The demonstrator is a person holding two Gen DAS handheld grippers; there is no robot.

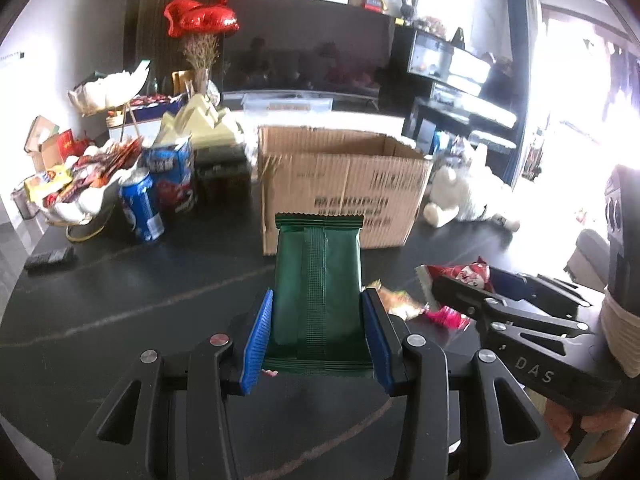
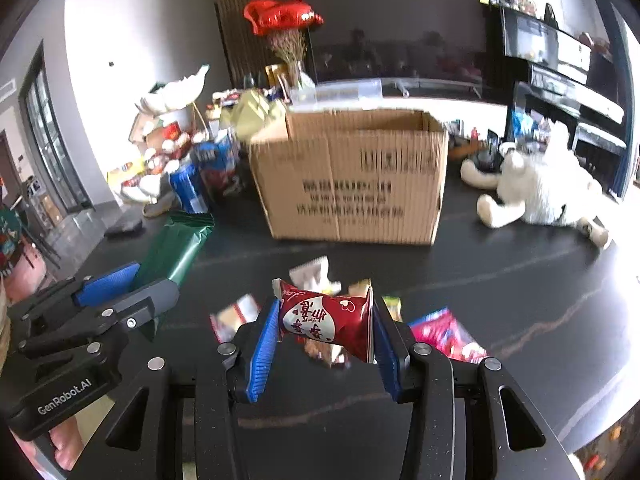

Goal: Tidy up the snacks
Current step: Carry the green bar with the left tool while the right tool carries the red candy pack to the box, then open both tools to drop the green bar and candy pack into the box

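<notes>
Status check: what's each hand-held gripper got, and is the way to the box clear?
Left hand-held gripper shut on green packet. Right hand-held gripper shut on red snack. Cardboard box ahead, open top, nothing between. Loose snacks on table below.

A white plush toy (image 2: 540,184) lay on the dark table (image 2: 520,280), far ahead and to the right of the claw. Ahead and to the left stood a blue drink can (image 1: 142,208). Beyond it red heart balloons (image 1: 200,20) hung above a vase of dried stems (image 1: 202,56), beside a dark television (image 1: 308,52) at the back.
</notes>
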